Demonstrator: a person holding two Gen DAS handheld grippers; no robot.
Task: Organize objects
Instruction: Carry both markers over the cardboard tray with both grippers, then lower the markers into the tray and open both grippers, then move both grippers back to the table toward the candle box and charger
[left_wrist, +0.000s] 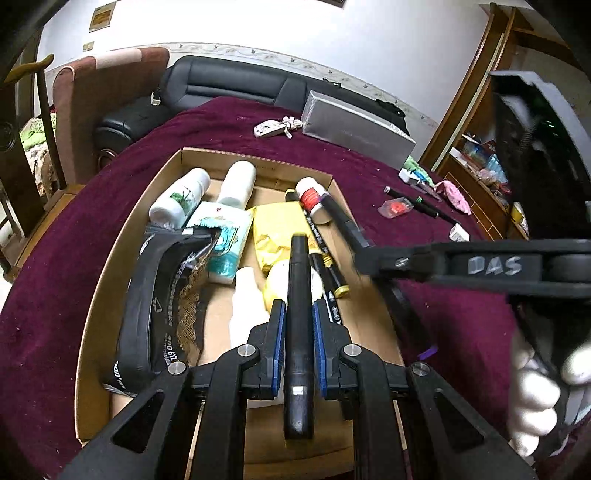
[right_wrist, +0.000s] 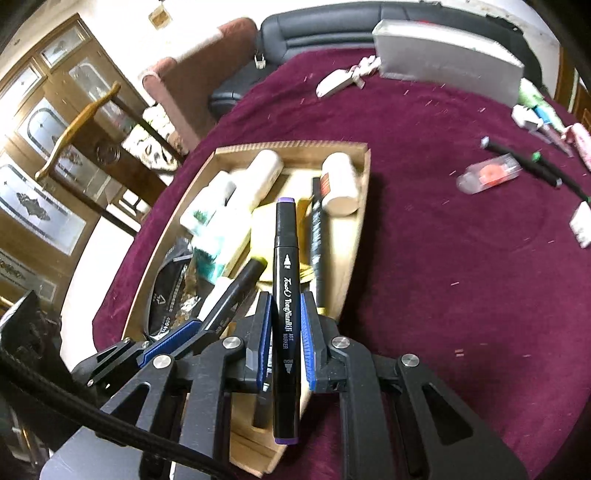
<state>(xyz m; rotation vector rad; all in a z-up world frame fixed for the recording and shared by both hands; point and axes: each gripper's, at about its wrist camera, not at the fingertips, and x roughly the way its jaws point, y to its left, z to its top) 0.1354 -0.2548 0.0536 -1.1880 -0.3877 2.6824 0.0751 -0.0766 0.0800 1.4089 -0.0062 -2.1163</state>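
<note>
Left gripper (left_wrist: 299, 325): clamped on smooth black pen (left_wrist: 298, 332), held above the cardboard tray (left_wrist: 96, 295), over its near half. Right gripper (right_wrist: 286, 332): clamped on purple-capped black art marker (right_wrist: 284, 314), poised above the same tray's right edge. Step judged: delivery of both into the tray; next, lowering among the white bottles (left_wrist: 236, 184) and yellow packet (left_wrist: 277, 229), then release.
</note>
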